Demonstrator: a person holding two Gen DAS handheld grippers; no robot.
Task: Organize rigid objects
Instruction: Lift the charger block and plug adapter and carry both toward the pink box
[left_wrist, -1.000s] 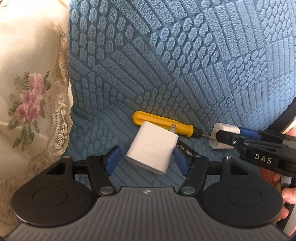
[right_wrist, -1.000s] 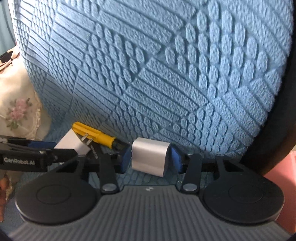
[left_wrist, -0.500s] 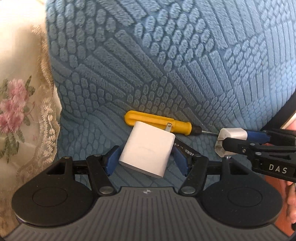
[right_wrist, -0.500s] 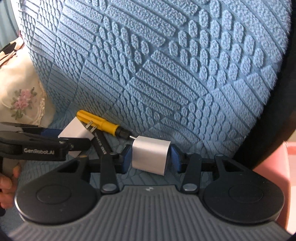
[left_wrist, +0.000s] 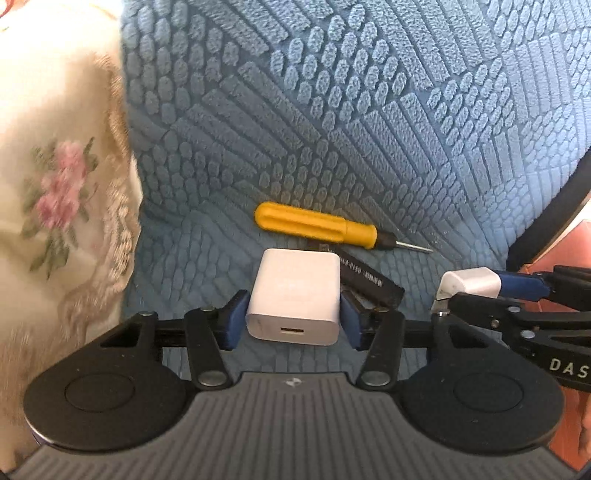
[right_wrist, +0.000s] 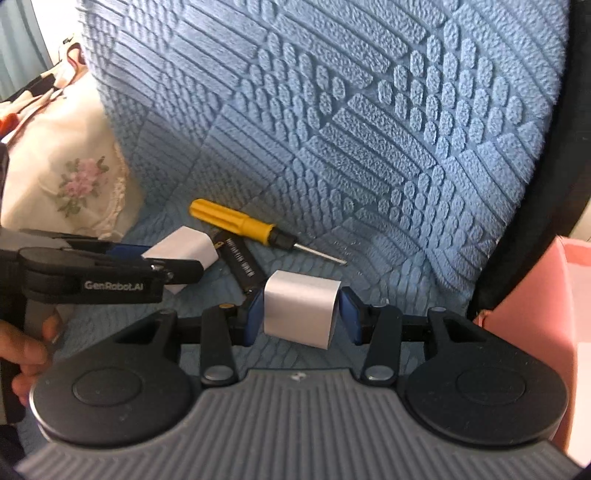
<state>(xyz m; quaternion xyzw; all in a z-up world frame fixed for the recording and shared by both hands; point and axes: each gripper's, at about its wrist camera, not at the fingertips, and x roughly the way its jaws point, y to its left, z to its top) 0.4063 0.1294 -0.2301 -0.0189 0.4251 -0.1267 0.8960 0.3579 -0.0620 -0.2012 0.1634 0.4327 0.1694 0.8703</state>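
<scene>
My left gripper (left_wrist: 293, 317) is shut on a white USB charger (left_wrist: 295, 295), lifted off the blue seat, port facing the camera. My right gripper (right_wrist: 301, 317) is shut on a smaller white charger block (right_wrist: 301, 314), also lifted. Each gripper shows in the other's view: the right one with its block (left_wrist: 469, 282) at the right, the left one with its charger (right_wrist: 181, 251) at the left. A yellow-handled screwdriver (left_wrist: 317, 225) and a black rectangular stick with white print (left_wrist: 369, 280) lie on the cushion just beyond; both also show in the right wrist view, screwdriver (right_wrist: 236, 221), stick (right_wrist: 242, 264).
A textured blue cushion (left_wrist: 332, 110) forms seat and back. A cream floral embroidered cloth (left_wrist: 55, 184) lies at the left. A pink container (right_wrist: 535, 332) stands at the right edge. A dark chair rim (right_wrist: 535, 203) runs down the right side.
Both grippers have drawn back and up from the cushion with their chargers. The left charger has turned so its port faces the camera. The screwdriver and black stick lie uncovered.
</scene>
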